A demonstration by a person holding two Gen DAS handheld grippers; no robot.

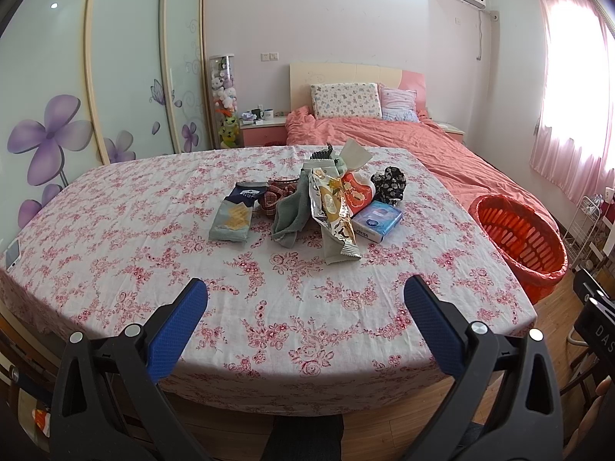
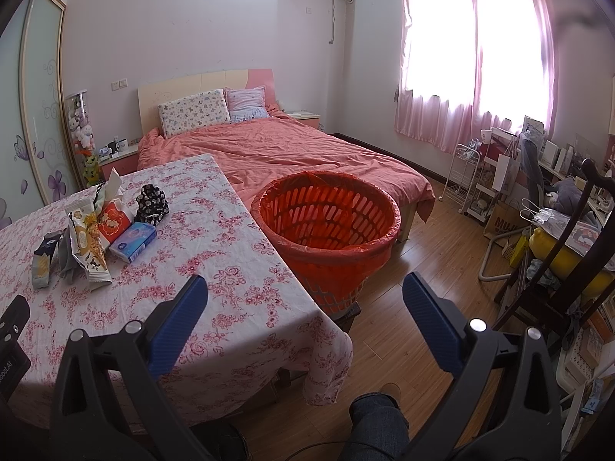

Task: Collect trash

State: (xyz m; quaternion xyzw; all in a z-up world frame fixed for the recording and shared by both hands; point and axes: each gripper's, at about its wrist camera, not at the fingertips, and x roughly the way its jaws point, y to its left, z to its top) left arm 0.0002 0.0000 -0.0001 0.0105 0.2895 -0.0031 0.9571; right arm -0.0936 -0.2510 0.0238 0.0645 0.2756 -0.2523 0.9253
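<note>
Hovering spread wide and empty, left gripper (image 1: 305,294) and right gripper (image 2: 305,292) face wrappers (image 1: 336,215) at twelve o'clock, lined bin (image 2: 326,226) near for drops.

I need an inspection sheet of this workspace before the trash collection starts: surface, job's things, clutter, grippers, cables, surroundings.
Surface: table under a floral cloth.
Job's things: snack wrappers and a chip bag mid-table; orange-lined basket beside the table, nothing seen inside.
Clutter: green cloth, tissue pack, black floral pouch.
Grippers: left hand-held gripper open, empty; right hand-held gripper open, empty.
Cables: nothing seen on the table.
Surroundings: bed, crowded shelves at right.
</note>
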